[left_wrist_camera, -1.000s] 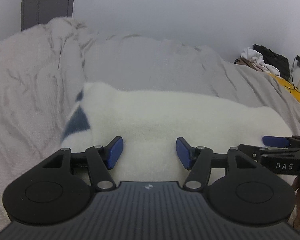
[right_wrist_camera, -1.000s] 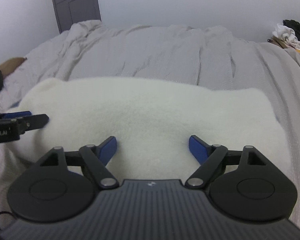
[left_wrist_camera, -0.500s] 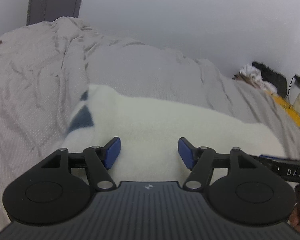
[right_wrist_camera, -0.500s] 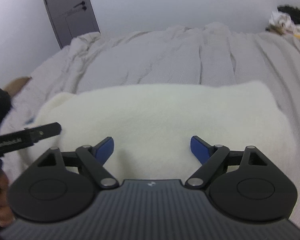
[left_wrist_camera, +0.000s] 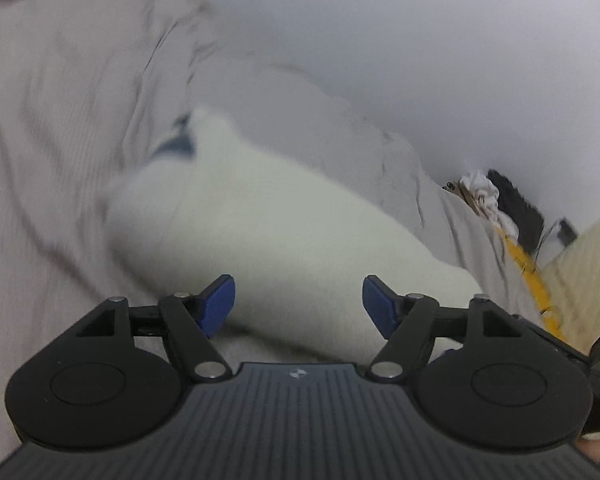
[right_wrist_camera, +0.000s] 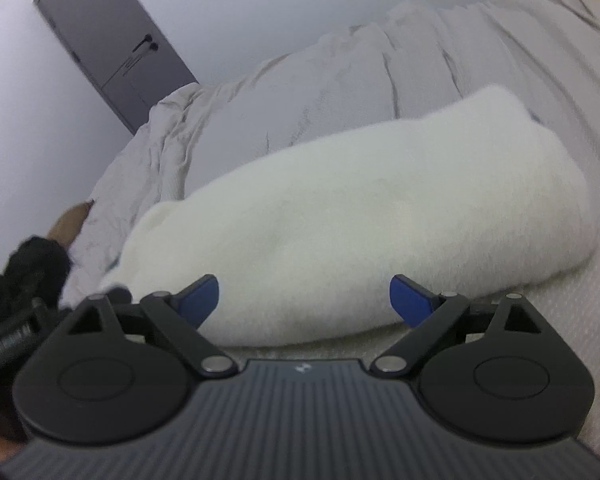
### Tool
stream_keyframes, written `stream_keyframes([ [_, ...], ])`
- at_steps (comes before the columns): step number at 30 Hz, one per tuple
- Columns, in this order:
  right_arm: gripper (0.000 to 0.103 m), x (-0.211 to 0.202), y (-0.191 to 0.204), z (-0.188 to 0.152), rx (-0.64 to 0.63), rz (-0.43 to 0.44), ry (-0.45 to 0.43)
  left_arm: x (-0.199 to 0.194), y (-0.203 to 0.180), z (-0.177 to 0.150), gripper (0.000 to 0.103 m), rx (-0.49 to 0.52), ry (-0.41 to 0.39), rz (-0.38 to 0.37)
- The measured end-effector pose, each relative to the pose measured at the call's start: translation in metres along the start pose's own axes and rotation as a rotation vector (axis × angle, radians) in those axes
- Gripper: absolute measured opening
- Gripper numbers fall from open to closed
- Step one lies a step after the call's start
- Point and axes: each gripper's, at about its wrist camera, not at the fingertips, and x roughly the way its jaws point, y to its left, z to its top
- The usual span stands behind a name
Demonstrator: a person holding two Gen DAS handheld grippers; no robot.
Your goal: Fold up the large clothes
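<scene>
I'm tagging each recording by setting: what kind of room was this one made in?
Most likely a bedroom. The white fleece garment lies on a bed covered by a rumpled grey duvet, a grey door stands in the plain wall behind it, and more clothes are heaped at the bedside.

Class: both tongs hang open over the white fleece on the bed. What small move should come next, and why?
Probably lower the right tongs onto the fleece's near edge. Both tongs are opening and empty, left too, and the fleece lies as a long roll, likely needing another fold.
</scene>
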Motion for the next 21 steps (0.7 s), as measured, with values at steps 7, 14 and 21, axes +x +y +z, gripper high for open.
stream_keyframes([
  [7, 0.094, 0.006, -0.019, -0.003, 0.181, 0.075, 0.049, 0.026, 0.057, -0.012, 0.077, -0.392, 0.126, -0.125],
  [14, 0.094, 0.013, -0.024, -0.01, 0.277, 0.122, 0.1, 0.046, 0.082, -0.019, 0.077, -0.583, 0.104, -0.165],
  [21, 0.094, 0.03, -0.038, -0.02, 0.433, 0.17, 0.184, 0.057, 0.078, -0.013, 0.077, -0.61, 0.053, -0.139],
])
